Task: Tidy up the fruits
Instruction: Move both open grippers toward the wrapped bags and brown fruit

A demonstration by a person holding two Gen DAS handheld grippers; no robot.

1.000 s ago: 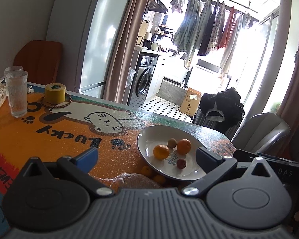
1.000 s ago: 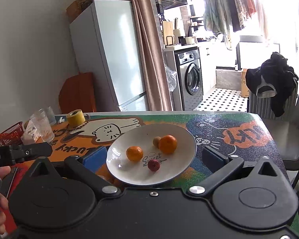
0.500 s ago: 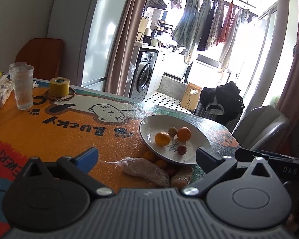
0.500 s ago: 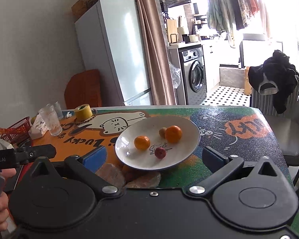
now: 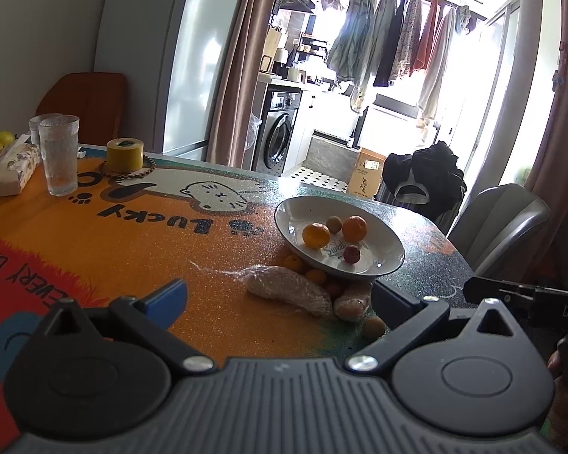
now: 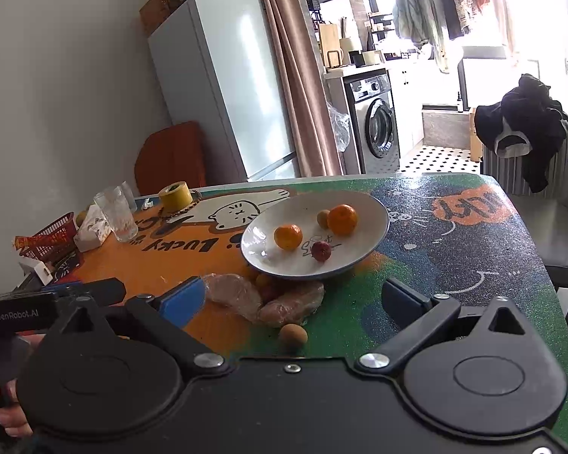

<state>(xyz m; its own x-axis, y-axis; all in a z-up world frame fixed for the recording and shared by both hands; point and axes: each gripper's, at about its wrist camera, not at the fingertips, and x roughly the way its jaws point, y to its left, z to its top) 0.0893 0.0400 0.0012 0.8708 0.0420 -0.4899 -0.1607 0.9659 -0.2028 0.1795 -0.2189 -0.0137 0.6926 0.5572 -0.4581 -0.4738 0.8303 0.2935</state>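
Observation:
A white plate [image 5: 382, 244] [image 6: 363, 208] on the table holds two oranges [image 5: 315, 235] [image 6: 342, 219], a tan longan and a red lychee [image 6: 320, 250]. In front of the plate lie two plastic-wrapped brown pieces [image 5: 287, 293] [image 6: 291, 306], some small orange fruits [image 5: 316, 276] and a loose longan [image 5: 373, 327] [image 6: 292, 336]. My left gripper [image 5: 280, 299] is open and empty, just short of the wrapped pieces. My right gripper [image 6: 295, 299] is open and empty, with the wrapped pieces and the longan between its fingers' line.
At the far left of the table stand two glasses [image 5: 58, 155], a yellow tape roll [image 5: 125, 154] with a bead bracelet, a tissue box [image 5: 9, 168] and a red basket [image 6: 53, 238]. A grey chair [image 5: 500, 223] stands past the right edge.
Both grippers have drawn back from the plate and risen. The wrapped pieces and loose fruits in front of the plate have come into full view.

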